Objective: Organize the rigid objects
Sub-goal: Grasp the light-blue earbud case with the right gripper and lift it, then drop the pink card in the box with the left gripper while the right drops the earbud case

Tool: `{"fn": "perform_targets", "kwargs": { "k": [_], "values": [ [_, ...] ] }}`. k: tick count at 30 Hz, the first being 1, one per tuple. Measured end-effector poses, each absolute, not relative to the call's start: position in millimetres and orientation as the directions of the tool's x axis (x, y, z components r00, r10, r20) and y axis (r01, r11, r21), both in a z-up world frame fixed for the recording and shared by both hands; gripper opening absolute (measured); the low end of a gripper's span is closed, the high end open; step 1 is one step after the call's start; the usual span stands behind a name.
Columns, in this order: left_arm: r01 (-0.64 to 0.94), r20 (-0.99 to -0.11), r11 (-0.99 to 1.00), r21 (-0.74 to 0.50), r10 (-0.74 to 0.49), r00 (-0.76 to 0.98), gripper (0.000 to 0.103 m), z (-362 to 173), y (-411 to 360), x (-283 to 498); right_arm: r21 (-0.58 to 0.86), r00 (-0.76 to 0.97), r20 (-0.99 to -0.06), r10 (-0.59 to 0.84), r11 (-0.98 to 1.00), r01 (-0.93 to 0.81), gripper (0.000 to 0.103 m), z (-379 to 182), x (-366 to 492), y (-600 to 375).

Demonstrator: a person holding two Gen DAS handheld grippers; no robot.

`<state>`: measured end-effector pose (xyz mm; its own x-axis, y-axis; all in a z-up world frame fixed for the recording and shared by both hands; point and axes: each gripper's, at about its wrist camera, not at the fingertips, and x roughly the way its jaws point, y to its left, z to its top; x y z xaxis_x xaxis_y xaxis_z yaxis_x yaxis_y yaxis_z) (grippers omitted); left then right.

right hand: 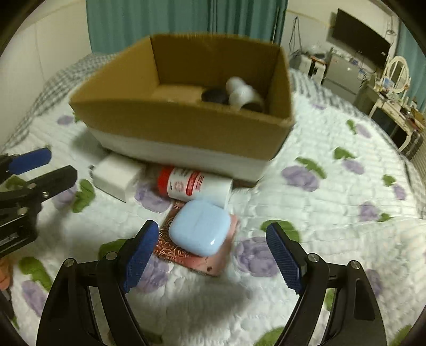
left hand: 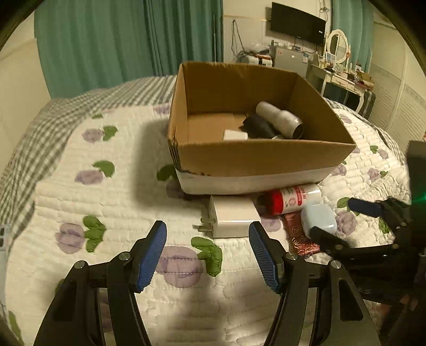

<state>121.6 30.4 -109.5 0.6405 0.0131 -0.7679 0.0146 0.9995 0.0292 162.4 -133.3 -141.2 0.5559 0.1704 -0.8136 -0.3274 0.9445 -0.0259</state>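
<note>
An open cardboard box (left hand: 266, 157) (right hand: 186, 127) stands on the bed, holding a white tumbler (left hand: 279, 118), a dark cylinder (left hand: 259, 126) and a small white block (left hand: 235, 135). In front of it lie a white charger (left hand: 234, 218) (right hand: 114, 174), a red-and-white bottle (left hand: 290, 199) (right hand: 197, 186), a light blue case (right hand: 199, 230) (left hand: 316, 218) and a patterned pink card (right hand: 210, 262) under the case. My left gripper (left hand: 207, 254) is open and empty, just short of the charger. My right gripper (right hand: 213, 255) is open, its fingers either side of the blue case.
The bed has a white quilt (left hand: 119, 191) with purple flowers and a grey checked cover at the far side. Teal curtains (left hand: 119, 40), a wall TV (left hand: 298, 22) and a dressing table (left hand: 343, 71) stand behind the bed.
</note>
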Motion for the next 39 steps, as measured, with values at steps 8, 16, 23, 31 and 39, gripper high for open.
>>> {"fn": "perform_targets", "kwargs": {
  "k": [8, 16, 23, 31, 39],
  "values": [
    [-0.014, -0.795, 1.0, 0.014, 0.019, 0.606, 0.067, -122, 33, 128, 0.01, 0.524, -0.827, 0.204, 0.937, -0.349, 0.06, -169, 175, -131],
    [-0.016, -0.79, 0.999, 0.027, 0.032, 0.613, 0.067, -107, 13, 122, 0.017, 0.581, -0.79, 0.196, 0.954, -0.3, 0.056, -141, 154, -171],
    [0.034, -0.806, 0.999, 0.005, -0.016, 0.592, 0.067, -108, -35, 126, -0.025, 0.641, -0.747, 0.176, 0.956, -0.292, 0.056, -100, 146, -211],
    [0.088, -0.867, 0.995, -0.054, -0.091, 0.49, 0.067, -142, -83, 146, 0.088, 0.603, -0.771, 0.203, 0.973, -0.215, 0.056, -116, 157, -244],
    [0.107, -0.918, 0.994, -0.019, -0.059, 0.392, 0.078, -177, -105, 164, 0.127, 0.579, -0.789, 0.204, 0.977, -0.171, 0.056, -131, 170, -258]
  ]
}}
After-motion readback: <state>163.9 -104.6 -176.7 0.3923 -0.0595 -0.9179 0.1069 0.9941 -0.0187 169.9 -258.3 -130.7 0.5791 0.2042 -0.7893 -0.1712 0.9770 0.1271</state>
